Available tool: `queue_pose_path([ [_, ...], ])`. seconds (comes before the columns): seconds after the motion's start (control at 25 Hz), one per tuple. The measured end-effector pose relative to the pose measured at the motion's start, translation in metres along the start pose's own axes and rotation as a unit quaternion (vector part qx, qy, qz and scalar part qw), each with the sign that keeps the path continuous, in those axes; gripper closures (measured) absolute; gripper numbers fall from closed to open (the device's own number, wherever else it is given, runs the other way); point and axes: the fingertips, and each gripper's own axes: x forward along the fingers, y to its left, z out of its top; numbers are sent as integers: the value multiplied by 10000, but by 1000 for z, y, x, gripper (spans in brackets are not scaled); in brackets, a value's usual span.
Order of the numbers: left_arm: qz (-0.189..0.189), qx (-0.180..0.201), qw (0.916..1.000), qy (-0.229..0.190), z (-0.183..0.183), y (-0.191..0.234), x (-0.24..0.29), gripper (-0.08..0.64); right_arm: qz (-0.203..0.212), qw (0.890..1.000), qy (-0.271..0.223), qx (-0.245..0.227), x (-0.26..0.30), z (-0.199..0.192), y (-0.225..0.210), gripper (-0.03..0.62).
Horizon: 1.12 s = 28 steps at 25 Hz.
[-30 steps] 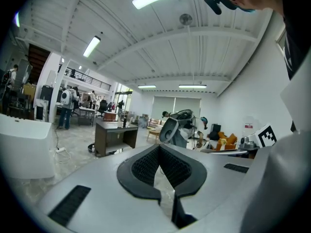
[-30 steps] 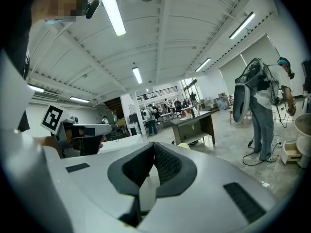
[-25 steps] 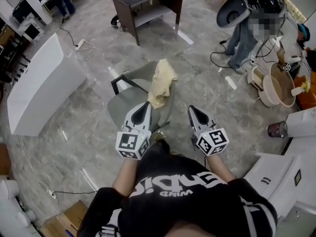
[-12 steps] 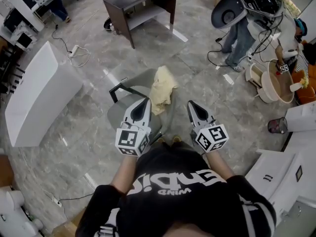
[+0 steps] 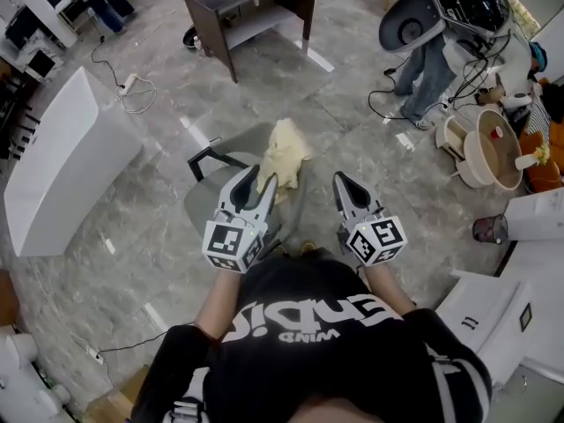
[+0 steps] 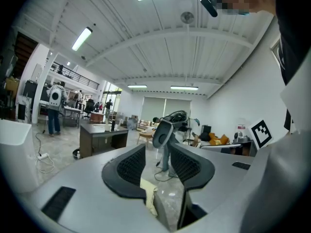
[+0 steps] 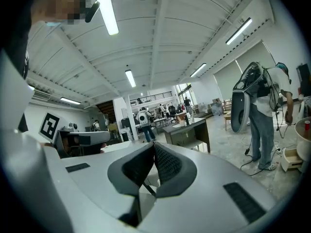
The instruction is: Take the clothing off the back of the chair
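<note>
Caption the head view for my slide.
Left gripper, empty jaws opening, and shut right gripper face a grey chair draped with yellow clothing.

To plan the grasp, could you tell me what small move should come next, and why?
Probably ease the left gripper forward onto the cloth: its jaws are opening with nothing between them yet, and the cloth hangs on the chair back just ahead.
</note>
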Motion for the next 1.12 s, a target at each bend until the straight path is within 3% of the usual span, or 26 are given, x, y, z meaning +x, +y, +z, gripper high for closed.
queue_pose_path([
  [0.16, -63, -25, 10000, 5, -5, -1, 14, 225, 33, 10000, -7, 0, 5, 0, -7, 578],
  [0.24, -50, -31, 10000, 30, -7, 1, 20, 161, 47, 10000, -24, 3, 8, 0, -8, 578],
  [0.76, -124, 71, 9984, 552, -45, 18, 52, 137, -53, 9999, -25, 82, 19, -2, -20, 578],
  [1.12, -461, 167, 9888, 1411, -116, 32, 101, 114, -239, 9996, 77, 146, 18, -8, -35, 578],
])
